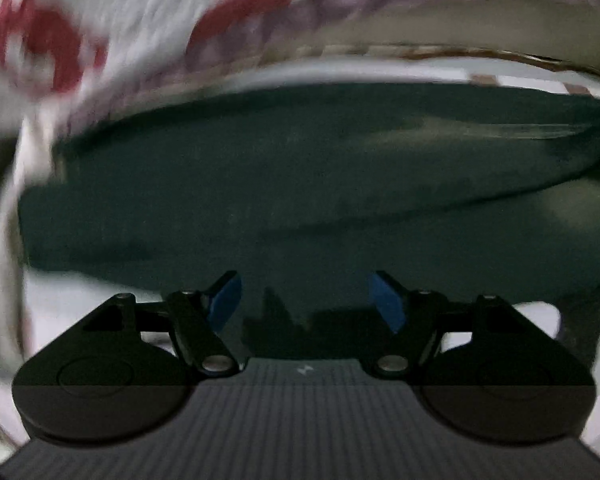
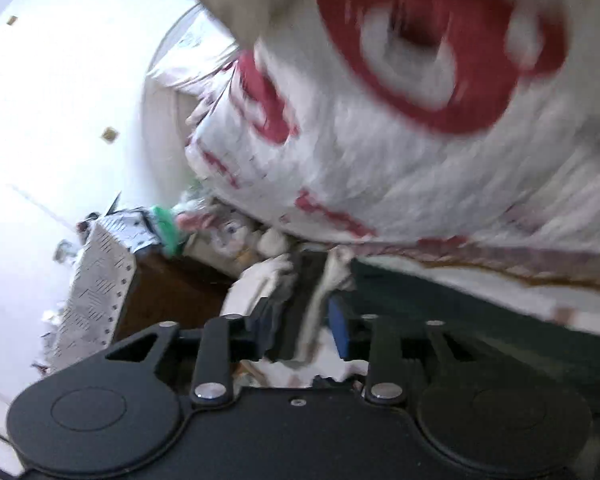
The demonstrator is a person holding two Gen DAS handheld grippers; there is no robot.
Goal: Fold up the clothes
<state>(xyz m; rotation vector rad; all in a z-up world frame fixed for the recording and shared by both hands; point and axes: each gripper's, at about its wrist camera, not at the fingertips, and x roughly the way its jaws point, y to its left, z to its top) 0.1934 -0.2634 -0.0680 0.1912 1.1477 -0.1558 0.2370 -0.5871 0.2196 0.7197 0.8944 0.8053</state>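
A dark green garment point(image 1: 300, 184) lies spread flat on a white surface and fills the middle of the left wrist view. My left gripper point(image 1: 306, 304) hangs just above its near edge, pointing steeply down. It is open, with nothing between its blue pads point(image 1: 226, 300). In the right wrist view the same green garment point(image 2: 440, 304) runs off to the right of my right gripper point(image 2: 298, 330). That gripper's jaws stand partly apart. A narrow white strip point(image 2: 320, 304) and a dark band show in the gap, and neither pad presses on them.
A big white sack with red print point(image 2: 420, 120) bulges close over the garment, and the same white sack point(image 1: 100, 32) shows blurred at the top of the left wrist view. A patterned metal box point(image 2: 100, 280), a brown surface and mixed clutter lie to the left below a white wall.
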